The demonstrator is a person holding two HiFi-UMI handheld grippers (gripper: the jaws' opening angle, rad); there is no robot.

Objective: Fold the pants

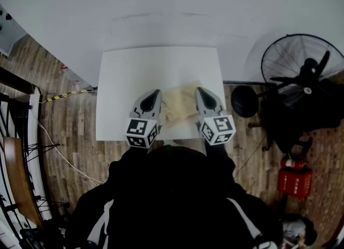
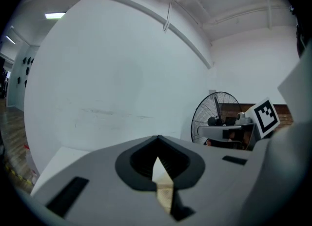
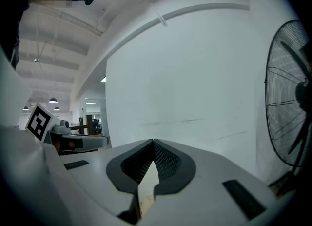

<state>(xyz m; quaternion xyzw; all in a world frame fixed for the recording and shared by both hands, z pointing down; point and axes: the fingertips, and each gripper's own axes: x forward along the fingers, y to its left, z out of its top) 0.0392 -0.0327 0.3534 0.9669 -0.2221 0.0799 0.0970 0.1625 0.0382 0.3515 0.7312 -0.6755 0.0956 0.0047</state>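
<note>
Bench [image 1: 161, 65]: white and bare apart from the cloth over its near half.

Pants [image 1: 180, 105]: tan, one crumpled span strung between your two tools, close to the near edge. Judge them light, soft and limp. They will sag and swing, and have no stiffness to keep a crease, so expect them to drape wherever you lower them. Not fragile, and probably not slippery against the ribbed pads, though thin fabric can creep out of a small bite. The best hold is two corners of one edge, well apart, so the cloth hangs flat. You look to have roughly that.

Left tongs [image 1: 154, 93]: pressed together, pinching a thin fold of the pants, which shows as a tan sliver in the left gripper view.

Right tongs [image 1: 200, 91]: the same, closed on a pale sliver of the cloth.

Hard to make out:
- Which part you hold, waistband or cuffs: can't tell.
- Legs, seams and any fold already made are lost in the bunching.
- Whether the sagging middle touches the bench or hangs clear: can't tell from the head view.
- Your head and shoulders cut off the bench's near edge.
- The gripper views show mostly wall and a fan [image 3: 292, 98], and almost none of the pants.
</note>
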